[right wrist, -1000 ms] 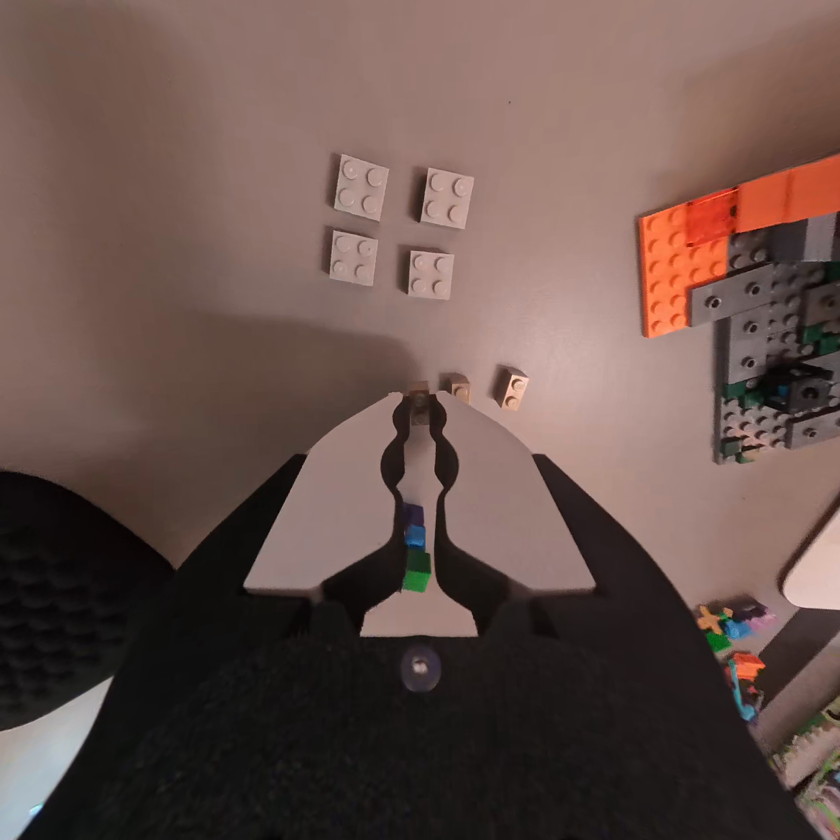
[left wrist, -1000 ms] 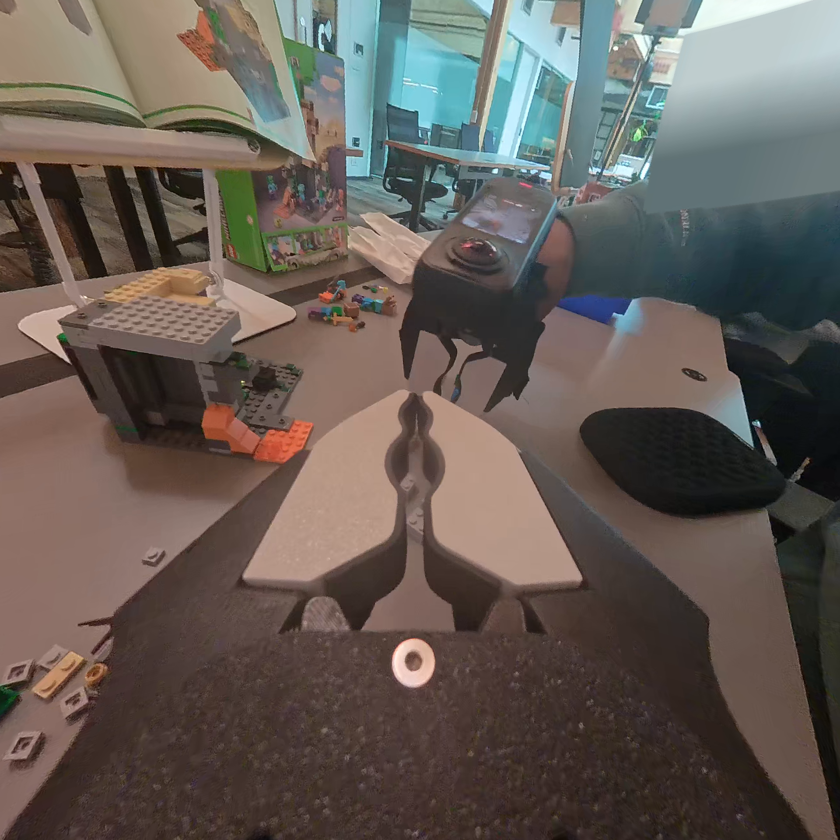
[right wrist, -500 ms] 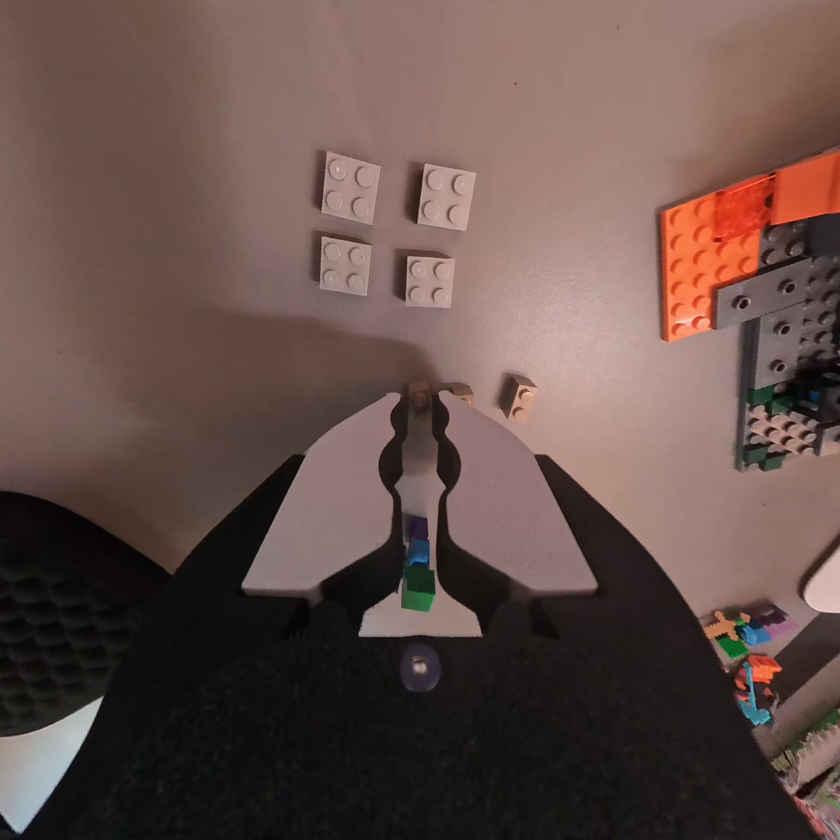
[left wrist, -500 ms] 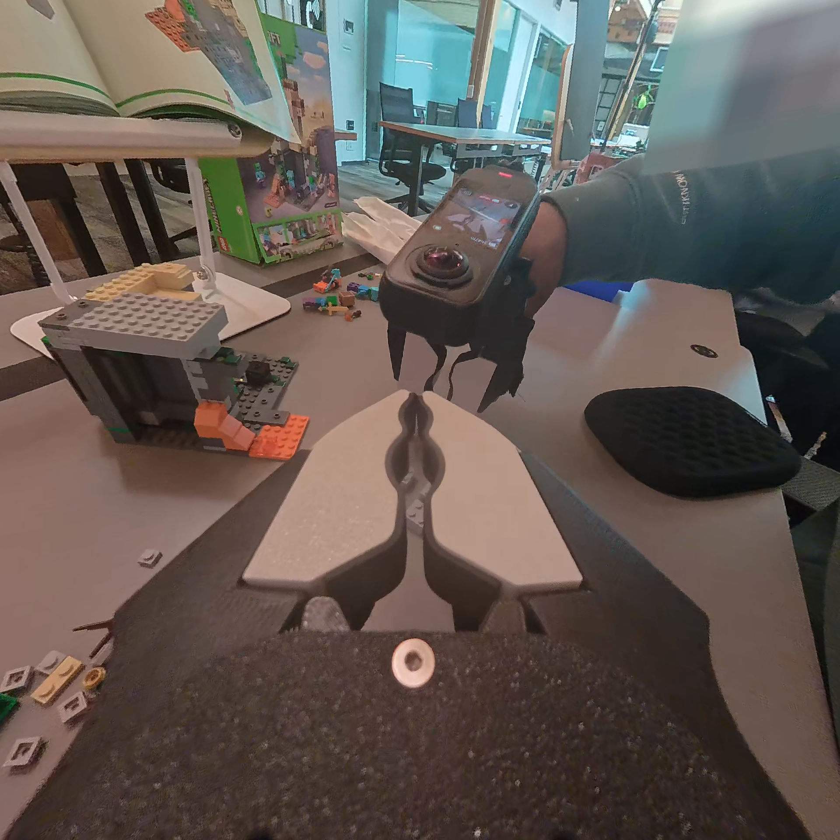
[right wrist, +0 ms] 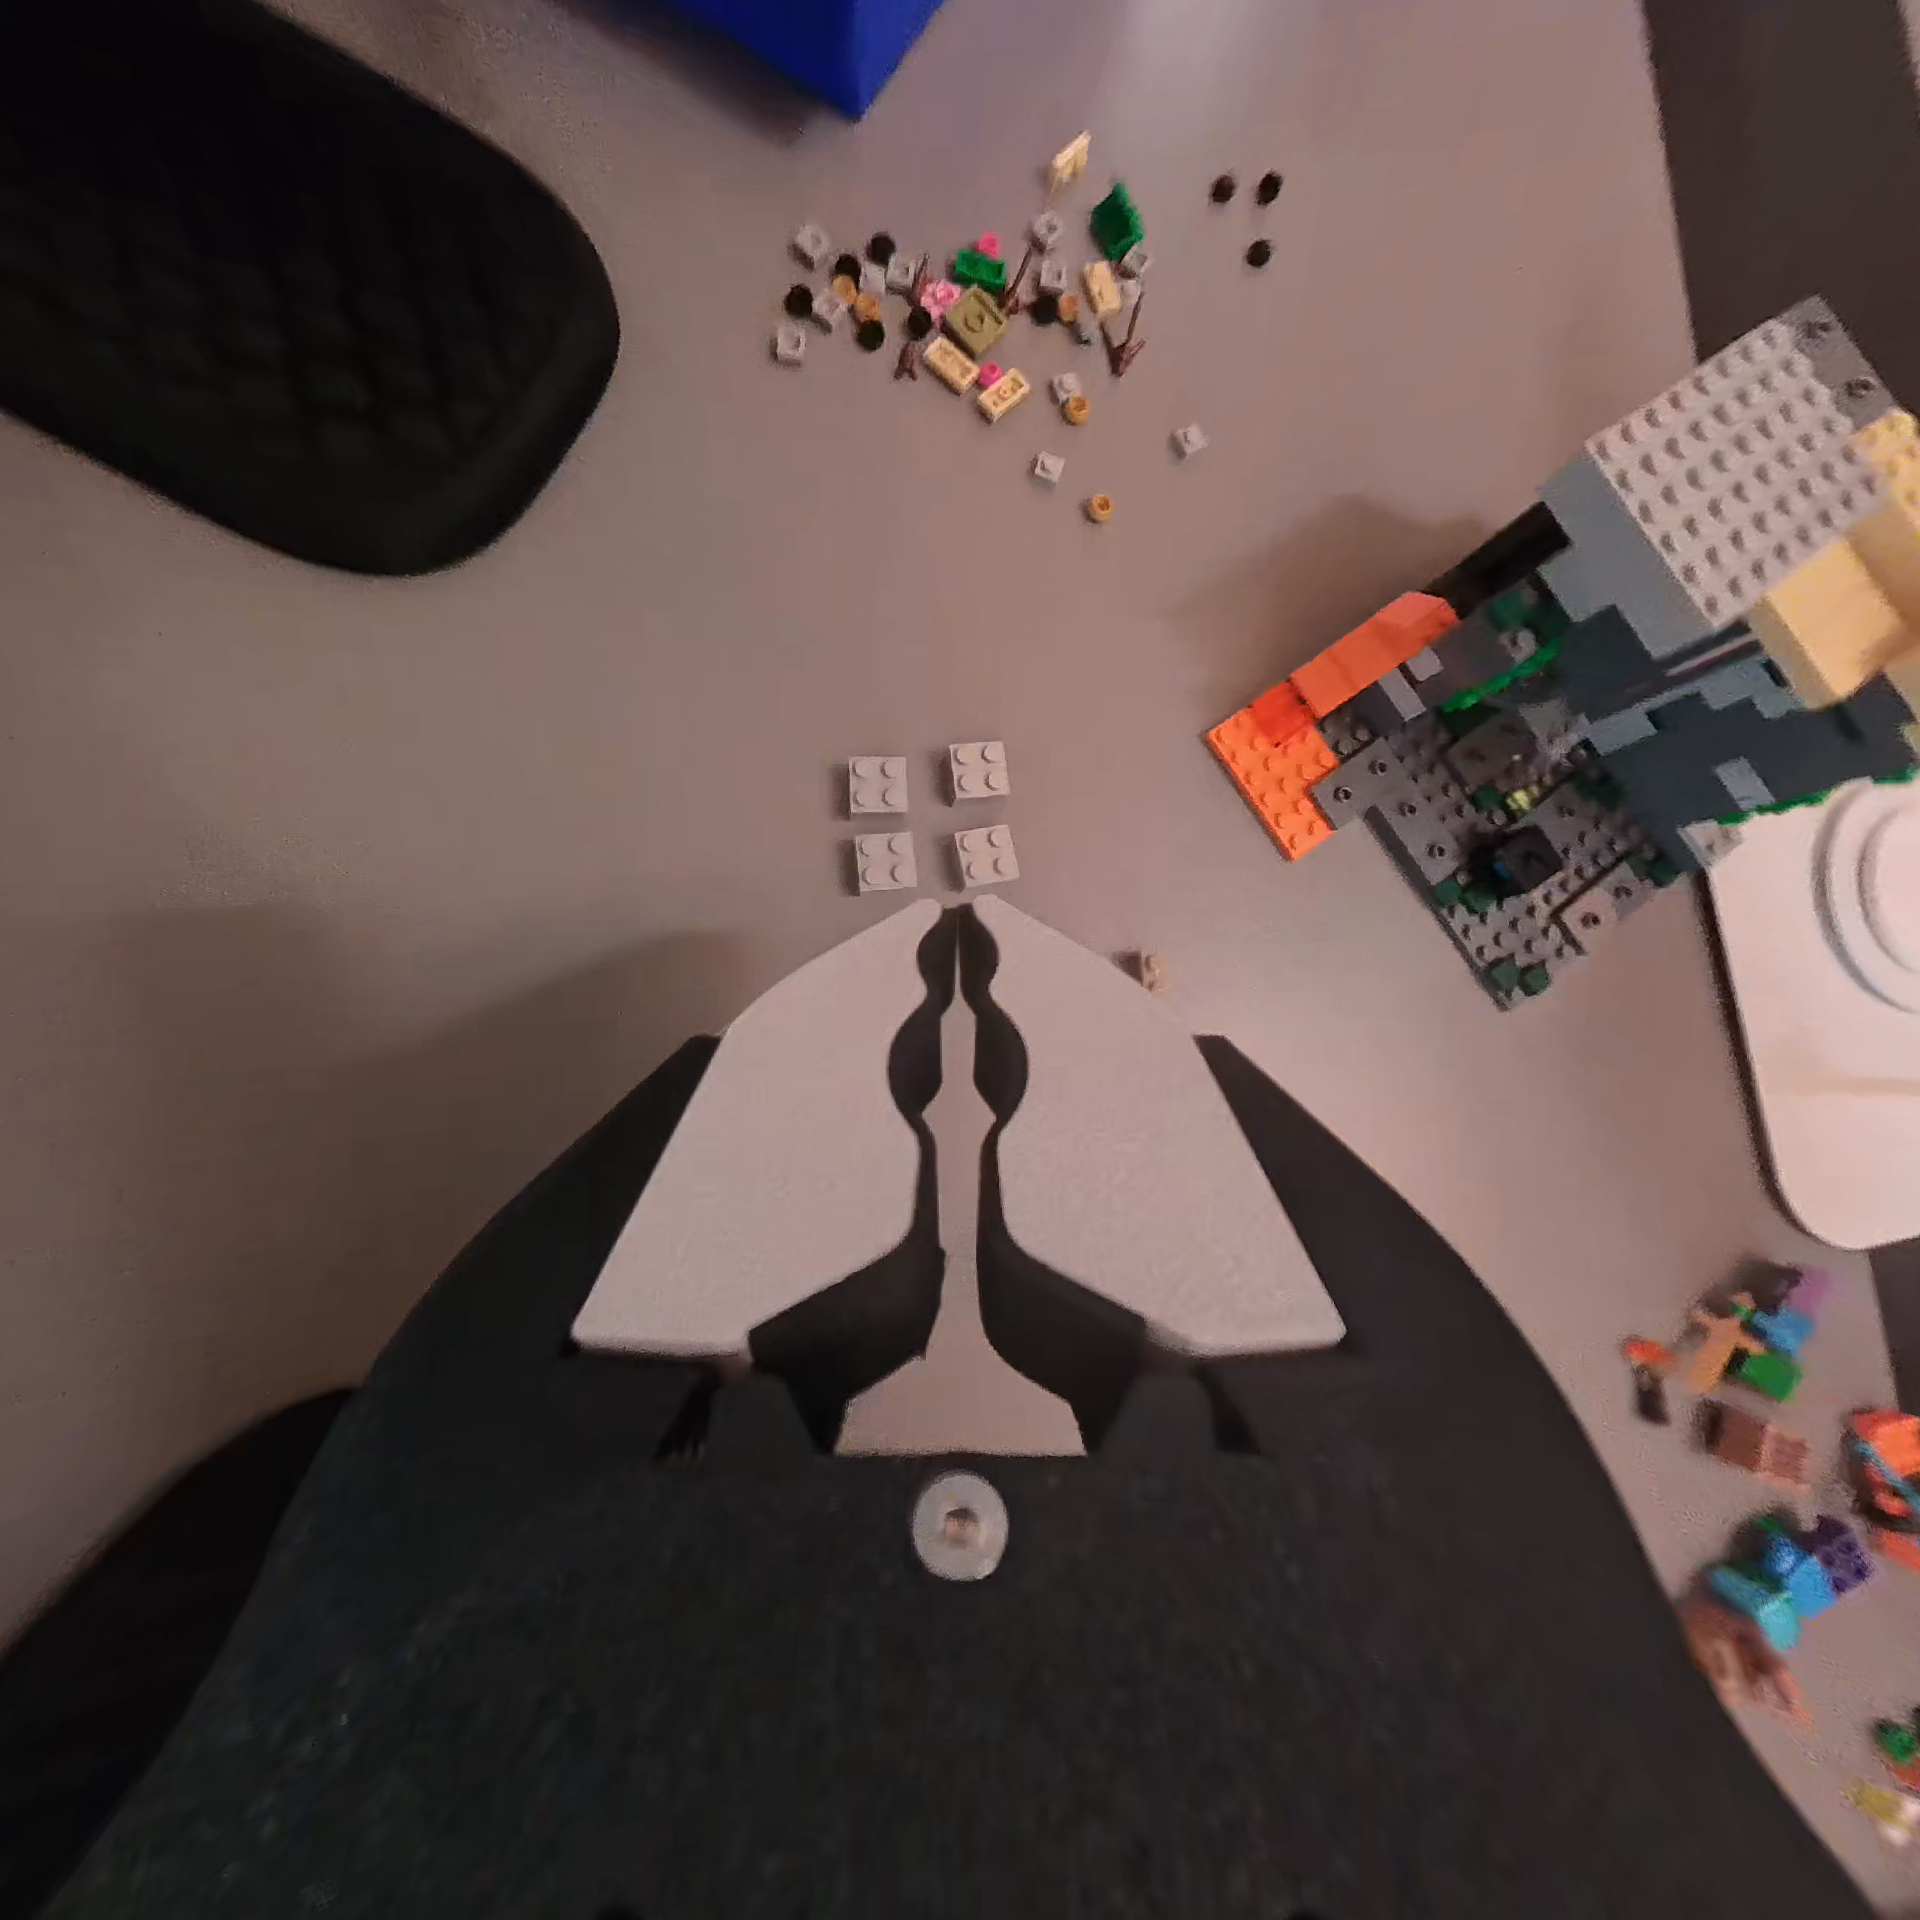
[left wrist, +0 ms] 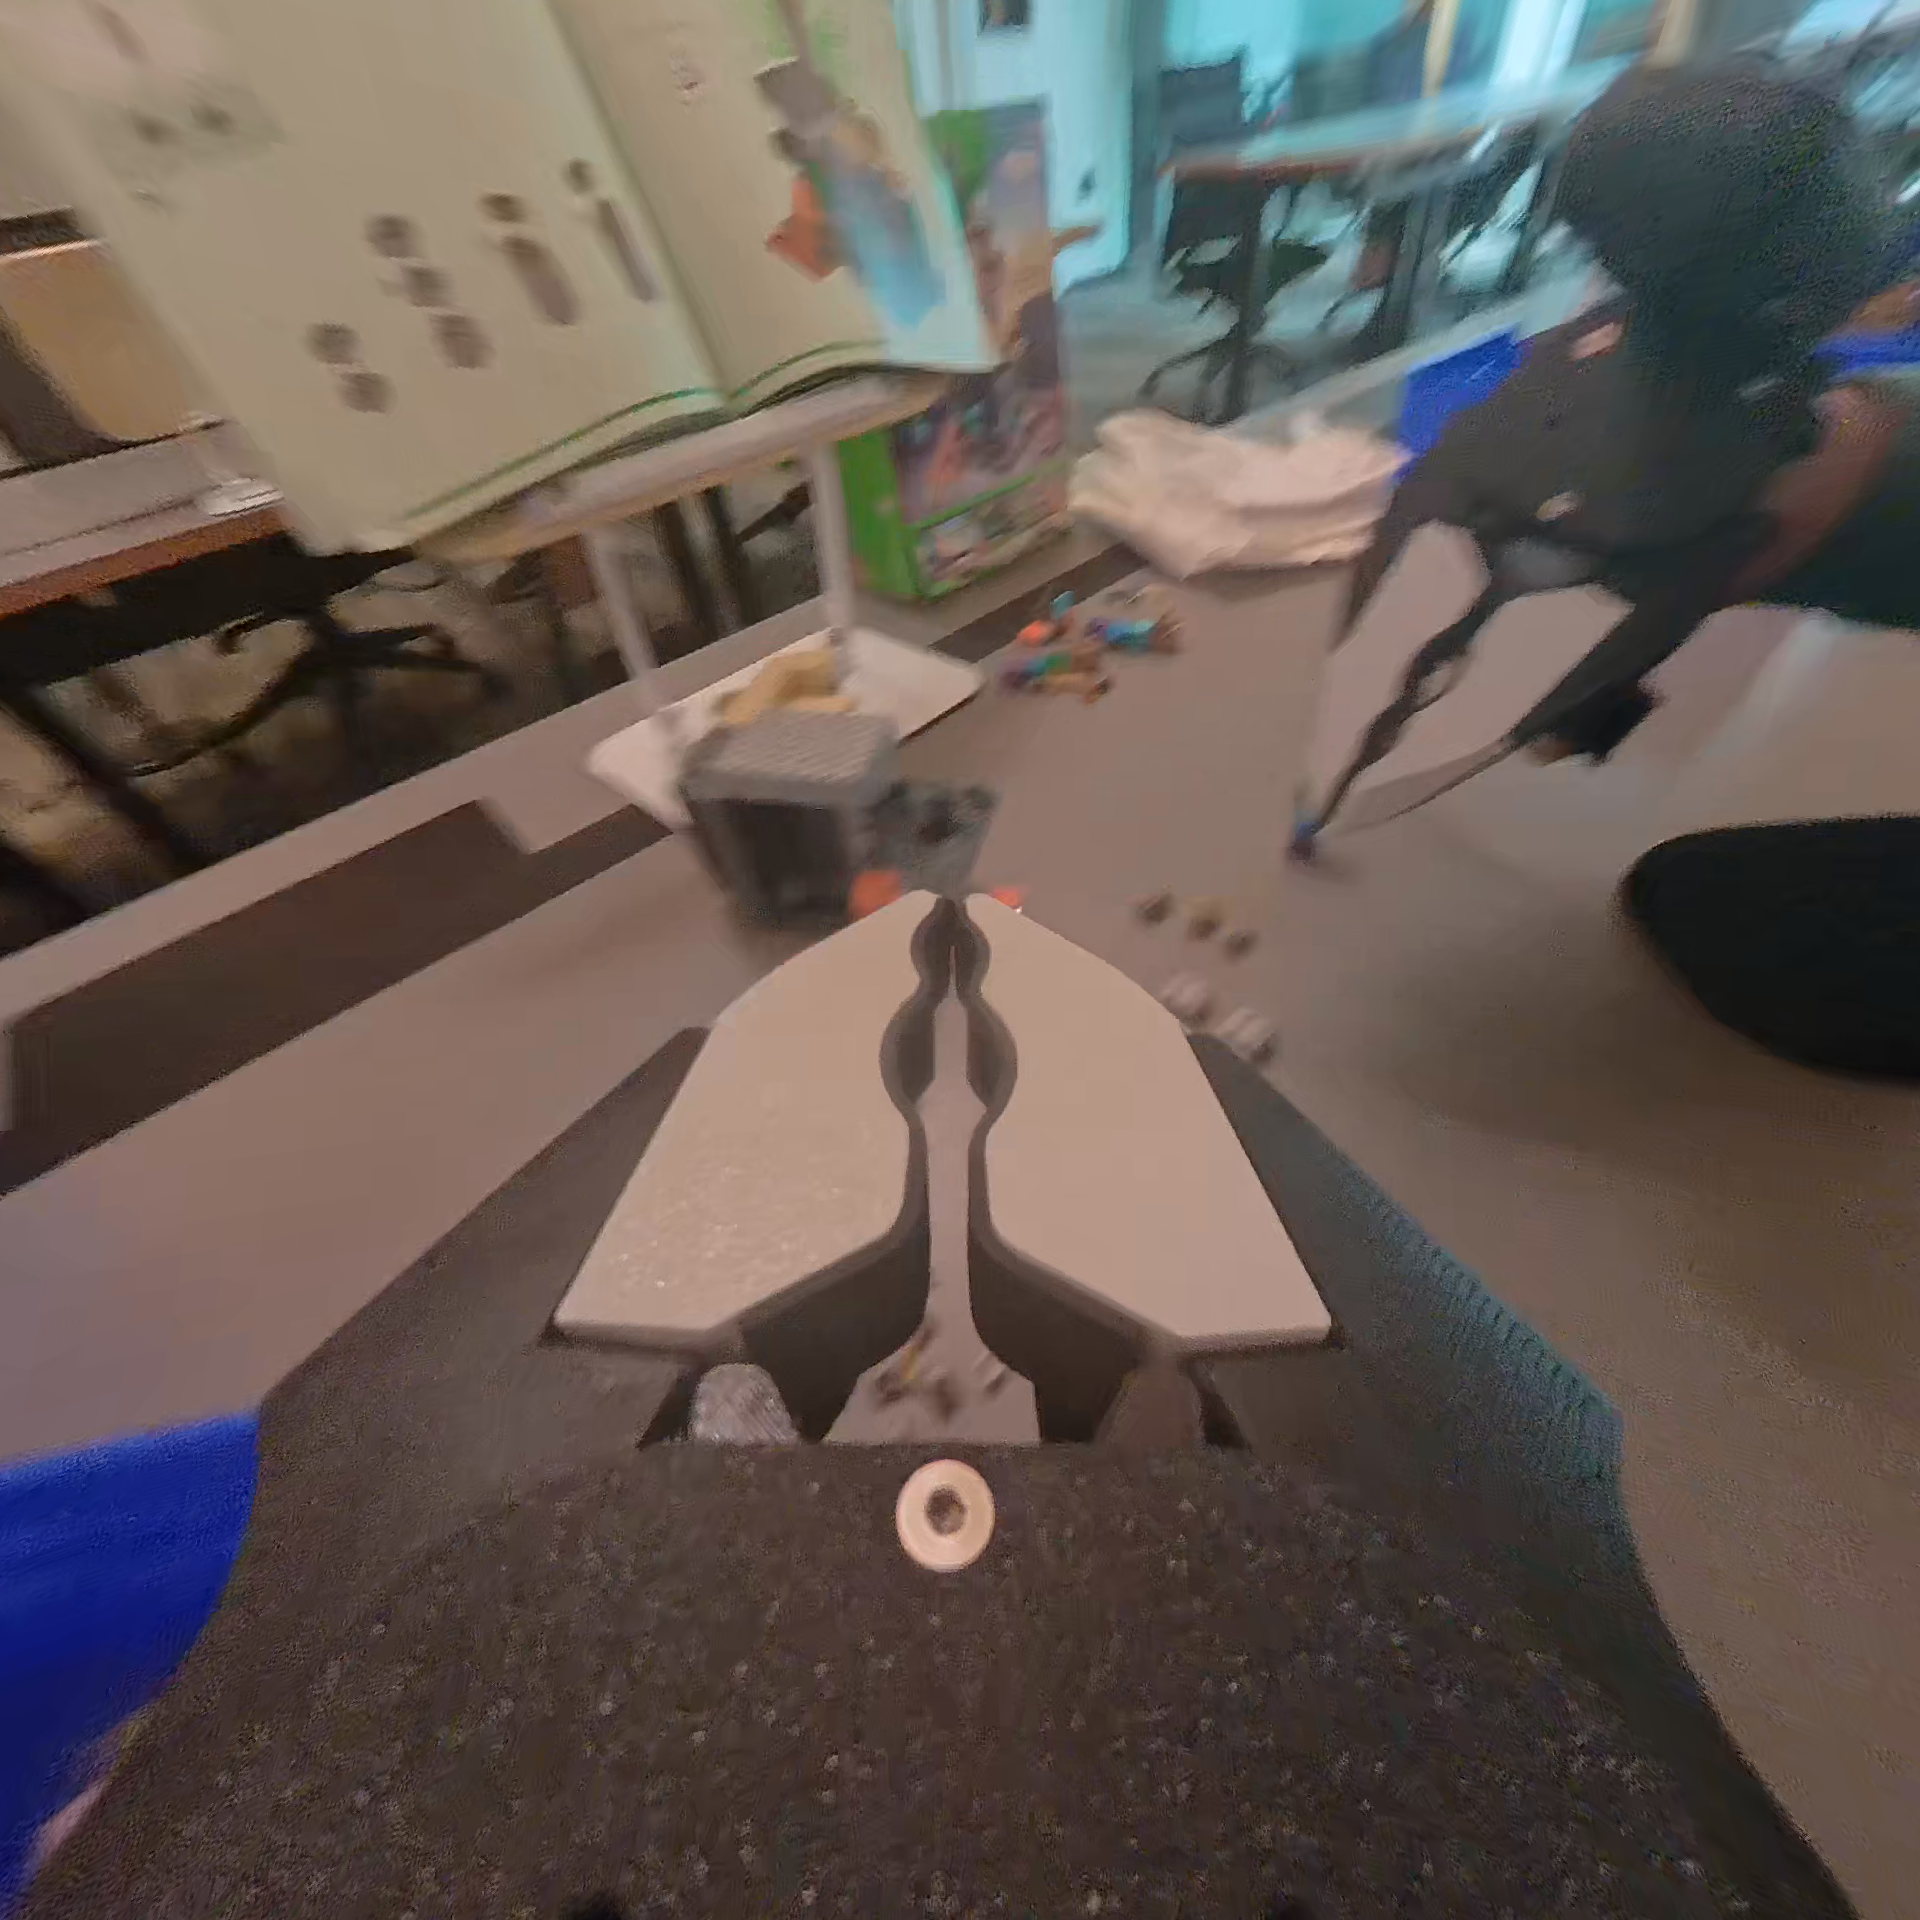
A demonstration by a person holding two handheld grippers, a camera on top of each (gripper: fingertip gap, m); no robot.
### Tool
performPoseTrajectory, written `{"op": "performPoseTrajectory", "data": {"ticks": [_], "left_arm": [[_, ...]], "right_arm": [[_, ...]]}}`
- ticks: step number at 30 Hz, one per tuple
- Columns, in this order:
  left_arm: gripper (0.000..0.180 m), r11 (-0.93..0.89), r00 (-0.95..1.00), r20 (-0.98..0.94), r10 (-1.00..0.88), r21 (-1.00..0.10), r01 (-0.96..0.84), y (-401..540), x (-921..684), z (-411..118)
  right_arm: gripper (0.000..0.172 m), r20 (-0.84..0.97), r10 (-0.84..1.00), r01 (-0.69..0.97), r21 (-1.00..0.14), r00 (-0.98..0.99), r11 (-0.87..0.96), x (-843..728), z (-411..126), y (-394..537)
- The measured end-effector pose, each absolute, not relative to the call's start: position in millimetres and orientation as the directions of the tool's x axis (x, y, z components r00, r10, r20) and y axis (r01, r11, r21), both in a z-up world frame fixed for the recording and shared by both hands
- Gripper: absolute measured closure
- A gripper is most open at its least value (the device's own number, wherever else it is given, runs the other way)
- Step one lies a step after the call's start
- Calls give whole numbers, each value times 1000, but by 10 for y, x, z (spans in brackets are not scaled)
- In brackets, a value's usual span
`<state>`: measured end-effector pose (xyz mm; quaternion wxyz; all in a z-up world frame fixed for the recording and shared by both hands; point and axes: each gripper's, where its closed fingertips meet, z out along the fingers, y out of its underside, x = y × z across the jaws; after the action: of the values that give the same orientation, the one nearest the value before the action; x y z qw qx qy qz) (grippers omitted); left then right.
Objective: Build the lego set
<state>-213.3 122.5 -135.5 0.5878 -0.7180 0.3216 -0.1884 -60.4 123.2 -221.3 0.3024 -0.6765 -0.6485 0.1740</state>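
My right gripper (right wrist: 956,914) is shut, high above the table, and nothing shows between its tips. Just beyond its tips lie several light grey square plates (right wrist: 878,784). A small tan brick (right wrist: 1143,966) lies to its right. The left wrist view shows three tan bricks (left wrist: 1200,925) in a row on the table, with the right gripper (left wrist: 1311,821) pointing down behind them. My left gripper (left wrist: 948,912) is shut with its tips together and nothing seen in them. It points towards the grey and orange brick building (left wrist: 790,800), which also shows in the right wrist view (right wrist: 1558,727). The left wrist view is blurred.
A black pad (right wrist: 260,291) lies left. A pile of small loose pieces (right wrist: 966,301) lies beyond the plates and colourful pieces (right wrist: 1766,1351) lie right. A white stand base (right wrist: 1849,1039) sits beside the building. An open booklet (left wrist: 416,260) rests on the stand, near a green box (left wrist: 966,416). Left tips to right tips: about 20 cm.
My right gripper has risen and drawn back. The tan brick at its tips is no longer there, and the jaws have closed fully. My left gripper has swung quickly back from the building.
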Motion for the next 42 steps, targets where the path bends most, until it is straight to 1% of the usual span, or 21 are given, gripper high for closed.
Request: {"op": "performPoseTrajectory", "data": {"ticks": [1, 3, 5, 7, 8, 11, 14, 17, 22, 24, 29, 31, 36, 42], "left_arm": [[180, -116, 746, -145, -649, -951, -286, 1234, -2357, -1291], [180, -186, 770, -198, -607, -906, -380, 1249, -2813, -1230], [180, -287, 789, -254, -559, -834, -471, 1303, -3306, -1250], [174, -380, 792, -271, -547, -762, -523, 1350, -3715, -1321], [170, -431, 794, -263, -548, -725, -538, 1368, -3889, -1387], [165, -551, 796, -224, -562, -616, -562, 1393, -4290, -1623], [164, -613, 774, -127, -621, -536, -580, 1357, -4430, -1892], [162, -638, 727, -30, -686, -456, -620, 1273, -4362, -2181], [160, -595, 627, 8, -779, -323, -736, 1145, -4148, -2573], [159, -579, 598, 26, -801, -289, -763, 1110, -4091, -2679], [163, -493, 495, 73, -866, -290, -820, 976, -3833, -2770], [160, -426, 434, 38, -900, -285, -859, 955, -3743, -2813], [161, -285, 306, -37, -951, -266, -921, 1055, -3652, -2942], [162, -209, 226, -40, -973, -245, -947, 1160, -3632, -3068]], "right_arm": [[172, 153, 981, 757, -654, 123, 7, -556, -2209, 1217], [172, 150, 975, 738, -674, 164, -20, -446, -2227, 1198], [172, 128, 972, 714, -698, 197, -53, -359, -2236, 1168], [172, 104, 967, 689, -720, 231, -87, -293, -2240, 1145], [172, 95, 965, 675, -731, 244, -99, -269, -2241, 1131], [172, 72, 959, 642, -756, 275, -127, -217, -2261, 1084], [172, 57, 953, 620, -771, 299, -148, -163, -2305, 1041], [172, 32, 945, 601, -779, 324, -180, -108, -2347, 1016], [172, 14, 935, 589, -780, 355, -211, -47, -2406, 1003], [172, 14, 931, 585, -782, 364, -217, -39, -2415, 1008], [172, 5, 926, 579, -782, 379, -232, -50, -2427, 1022], [172, 0, 923, 582, -777, 384, -242, -49, -2447, 1024], [172, -14, 916, 588, -763, 400, -269, -31, -2489, 1050], [172, -22, 909, 593, -751, 416, -289, -36, -2506, 1076]]}}
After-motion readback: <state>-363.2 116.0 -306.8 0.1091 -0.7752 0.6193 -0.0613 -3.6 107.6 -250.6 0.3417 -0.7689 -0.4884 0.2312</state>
